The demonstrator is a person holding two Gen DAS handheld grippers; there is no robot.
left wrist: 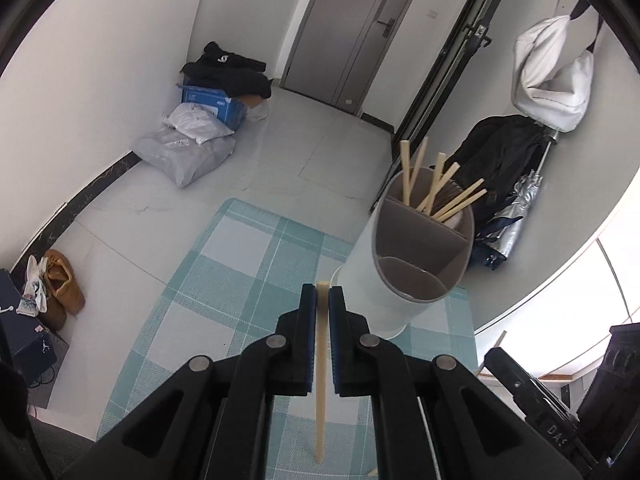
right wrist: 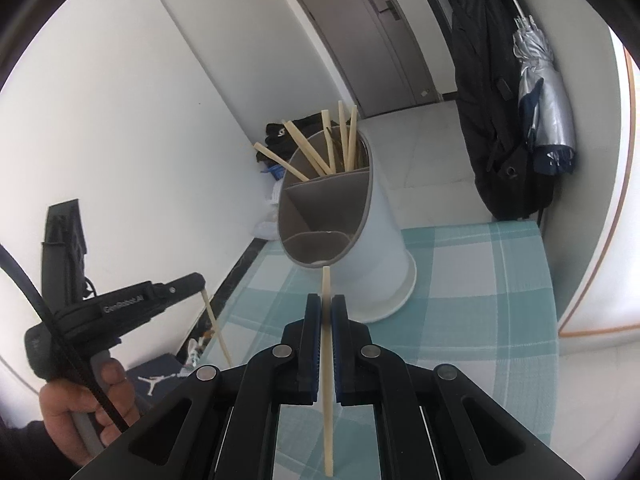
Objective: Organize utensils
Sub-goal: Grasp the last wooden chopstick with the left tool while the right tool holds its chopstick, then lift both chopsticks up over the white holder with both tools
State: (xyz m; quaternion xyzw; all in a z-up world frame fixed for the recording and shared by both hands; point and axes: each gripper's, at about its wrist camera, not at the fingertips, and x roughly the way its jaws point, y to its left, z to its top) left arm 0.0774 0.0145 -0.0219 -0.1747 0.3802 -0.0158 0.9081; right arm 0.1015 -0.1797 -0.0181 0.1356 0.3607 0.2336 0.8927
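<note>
A white utensil holder [left wrist: 384, 276] [right wrist: 380, 236] with grey inner dividers stands on the teal checked mat [left wrist: 224, 280] [right wrist: 480, 280]. Several wooden chopsticks [left wrist: 436, 188] [right wrist: 320, 148] stick out of its far compartment; the near compartments look empty. My left gripper [left wrist: 322, 292] is shut on a single chopstick [left wrist: 321, 380], held lifted just left of the holder's base. My right gripper [right wrist: 326, 300] is shut on another chopstick [right wrist: 327, 380], whose tip points at the holder's near rim. In the right wrist view the left gripper [right wrist: 202, 286] appears at the left, a hand [right wrist: 80, 408] holding it, its chopstick [right wrist: 218, 330] hanging down.
Beyond the mat lie bags and a blue box [left wrist: 212, 104] on the tiled floor, with brown shoes [left wrist: 60, 284] at the left. A dark coat [right wrist: 492, 120] and a folded silver umbrella [right wrist: 540, 100] hang at the right by a grey door [left wrist: 352, 32].
</note>
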